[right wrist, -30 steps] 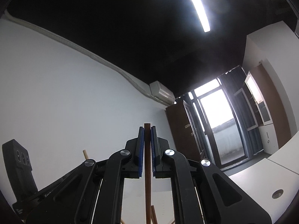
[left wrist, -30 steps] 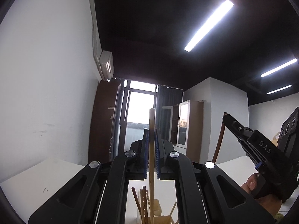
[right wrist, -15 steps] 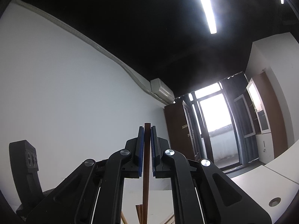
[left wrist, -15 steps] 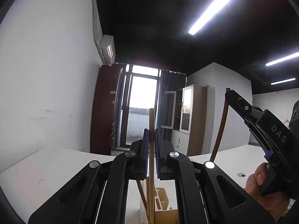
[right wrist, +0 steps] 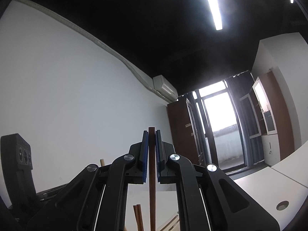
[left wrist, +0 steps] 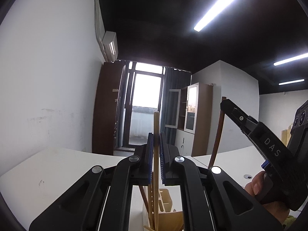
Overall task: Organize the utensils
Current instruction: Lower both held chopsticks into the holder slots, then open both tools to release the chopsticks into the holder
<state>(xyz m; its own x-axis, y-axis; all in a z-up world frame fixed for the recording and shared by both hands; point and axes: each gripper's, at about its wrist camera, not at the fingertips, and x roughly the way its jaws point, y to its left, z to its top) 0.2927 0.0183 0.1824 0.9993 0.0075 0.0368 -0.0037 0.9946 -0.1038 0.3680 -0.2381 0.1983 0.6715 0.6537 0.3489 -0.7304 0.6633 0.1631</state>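
Note:
My left gripper is shut on a light wooden utensil handle, held upright; its lower end reaches down into a wooden holder that holds several other wooden sticks. My right gripper is shut on a dark brown utensil handle, also upright, with two more brown sticks just below it. In the left wrist view the right gripper shows at the right with its dark handle. The left gripper's body shows at the left of the right wrist view.
White tables stretch around the holder. One has a round cable hole. A white wall is at the left, a brown cabinet and a balcony door at the back.
Both cameras have tilted downward, so more of the tables and the wooden holder show. Both grippers stay shut on their handles.

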